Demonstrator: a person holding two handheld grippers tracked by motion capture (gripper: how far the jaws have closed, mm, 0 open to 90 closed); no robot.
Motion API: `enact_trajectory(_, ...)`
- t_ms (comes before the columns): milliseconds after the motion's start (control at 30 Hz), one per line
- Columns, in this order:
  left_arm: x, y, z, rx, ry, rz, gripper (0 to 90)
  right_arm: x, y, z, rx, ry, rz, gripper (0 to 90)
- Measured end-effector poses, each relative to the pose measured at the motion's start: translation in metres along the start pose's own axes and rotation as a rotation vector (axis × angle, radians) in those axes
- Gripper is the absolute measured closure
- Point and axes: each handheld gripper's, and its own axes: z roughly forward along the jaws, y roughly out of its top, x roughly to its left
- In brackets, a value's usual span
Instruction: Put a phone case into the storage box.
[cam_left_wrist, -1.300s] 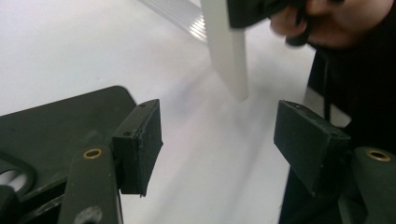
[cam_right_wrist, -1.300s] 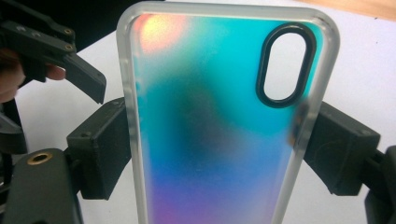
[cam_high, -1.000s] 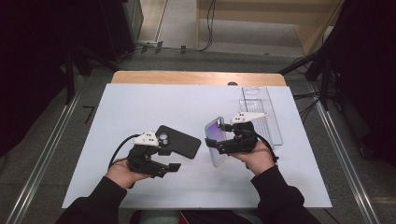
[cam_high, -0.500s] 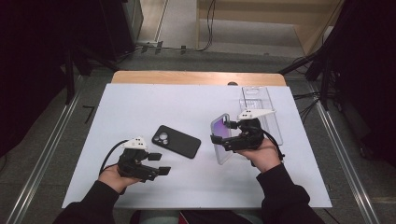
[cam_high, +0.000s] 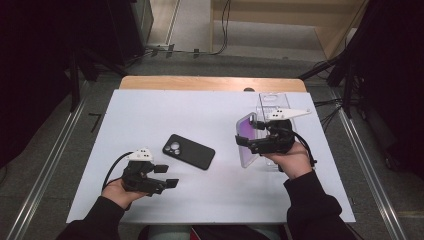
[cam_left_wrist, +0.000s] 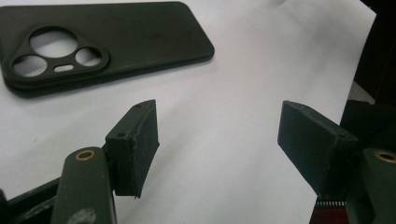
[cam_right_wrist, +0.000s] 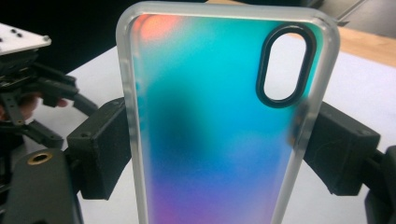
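Case (cam_right_wrist: 224, 126) of frosted plastic with a blue-to-purple sheen sits clamped by its two long edges in the right claw (cam_high: 248, 141). It stands upright, lifted off the white desk (cam_high: 150, 115), on the right side of the scene. The oval camera cut-out is at the top in the right gripper view. A clear plastic box (cam_high: 272, 102) stands just behind it, toward the far right of the desk.

Left claw (cam_high: 167, 176) is spread wide, with nothing between its pads (cam_left_wrist: 137, 144). It hovers low over the near left part of the desk. The black phone (cam_high: 189, 151) lies flat with its back up, camera cluster toward the left, near the middle of the desk. It is a little beyond the left claw and apart from it. In the left gripper view the phone (cam_left_wrist: 100, 42) lies ahead of the open jaws, untouched.

Step in hand, as I judge it: case picked up and held ready, phone not yet gripped. Fitting the two together looks like the aim.

Next move likely calls for:
- bringing the case across to the phone, or the phone to the case;
- steadying the phone with the left claw so it cannot slide on the smooth desk;
- lining up the camera ends, though the oval cut-out may not match the phone's round cluster.
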Motion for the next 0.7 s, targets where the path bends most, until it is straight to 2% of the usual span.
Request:
enact_trajectory(200, 0.002, -0.003, -0.004, -0.004, 0.01, -0.028, 29.2, -0.01, 0.005, -0.013, -0.063, -0.091, 0.035, 14.8)
enact_trajectory(367, 0.001, -0.005, -0.006, -0.013, 0.024, -0.048, 29.2, -0.02, 0.009, -0.023, -0.09, -0.17, 0.051, 14.8)
enact_trajectory(567, 0.002, -0.007, -0.009, -0.032, 0.033, -0.083, 29.3, -0.034, 0.008, -0.031, -0.105, -0.245, 0.082, 14.8)
enact_trajectory(633, 0.003, -0.008, -0.009, -0.031, 0.036, -0.087, 29.3, -0.038, 0.008, -0.032, -0.122, -0.269, 0.1, 14.8)
enact_trajectory(667, 0.003, -0.009, -0.008, -0.029, 0.034, -0.087, 29.3, -0.042, 0.007, -0.031, -0.14, -0.3, 0.119, 14.8)
enact_trajectory(700, 0.004, -0.009, -0.008, -0.029, 0.033, -0.087, 29.3, -0.042, 0.007, -0.031, -0.14, -0.3, 0.119, 14.8)
